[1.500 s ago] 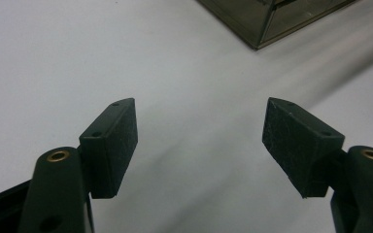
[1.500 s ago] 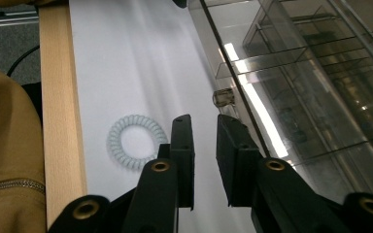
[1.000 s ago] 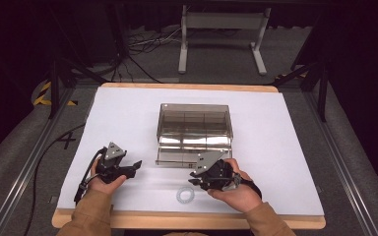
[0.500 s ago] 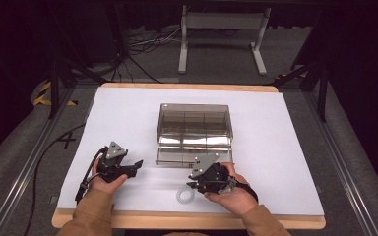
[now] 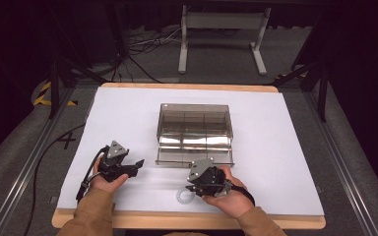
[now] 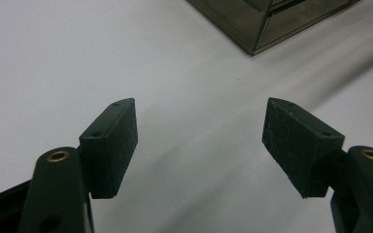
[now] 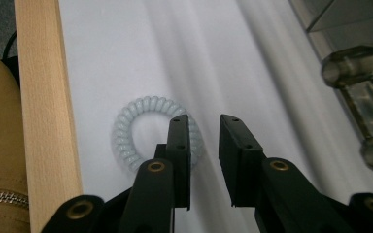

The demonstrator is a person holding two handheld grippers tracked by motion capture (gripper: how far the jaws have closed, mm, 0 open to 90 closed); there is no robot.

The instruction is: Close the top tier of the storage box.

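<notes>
Our right gripper (image 7: pixel 204 121) hangs with jaws nearly together and empty just above the pale spiral hair tie (image 7: pixel 128 133), which lies near the table's wooden front edge (image 7: pixel 41 97). Our left gripper (image 6: pixel 199 128), jaws wide apart, rests on the white sheet (image 5: pixel 128 118) beside the smoky clear drawer box (image 5: pixel 195 129).

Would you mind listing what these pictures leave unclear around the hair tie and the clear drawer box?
- Hair tie: in the right gripper view, a jaw of the right gripper covers its right side.
- Clear drawer box: too small in the high view to show contents; cut off by the edge in the left gripper view.
- Right gripper's jaws: hidden under its own body in the high view.
</notes>
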